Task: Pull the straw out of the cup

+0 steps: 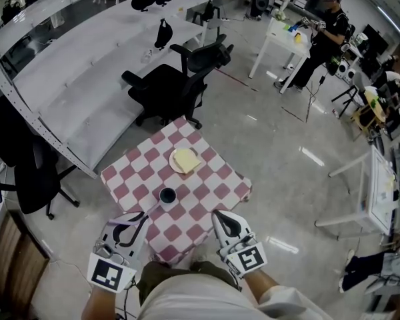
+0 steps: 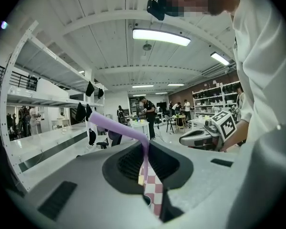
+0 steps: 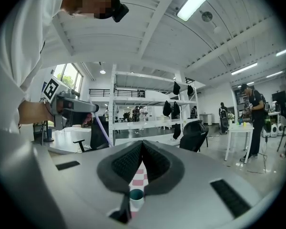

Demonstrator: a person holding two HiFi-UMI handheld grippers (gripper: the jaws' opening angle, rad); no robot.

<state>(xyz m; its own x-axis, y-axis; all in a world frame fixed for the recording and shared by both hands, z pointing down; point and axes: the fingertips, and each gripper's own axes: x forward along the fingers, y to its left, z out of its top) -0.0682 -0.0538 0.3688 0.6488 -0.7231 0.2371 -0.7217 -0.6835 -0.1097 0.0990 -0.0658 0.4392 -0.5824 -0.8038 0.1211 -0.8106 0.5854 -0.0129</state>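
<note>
The only print we can see is the black-and-white square marker on each gripper's cube, a pattern with no letters.

Our left gripper has its jaws pinched narrow on the lilac straw, which bends just above the pads and runs off to the left. In the right gripper view the straw hangs from that gripper, up and to the left of the cup. We cannot tell whether its lower tip is touching anything. Our right gripper has its jaw tips together with nothing between them, and it hovers over the table's near right side.

The cup stands on the checked cloth, towards our side of the small table and well in from every edge. A plate with a pale yellow slab sits beyond it. A black office chair crowds the far corner, and long white shelving runs along the left. The grey floor lies open to the right.
</note>
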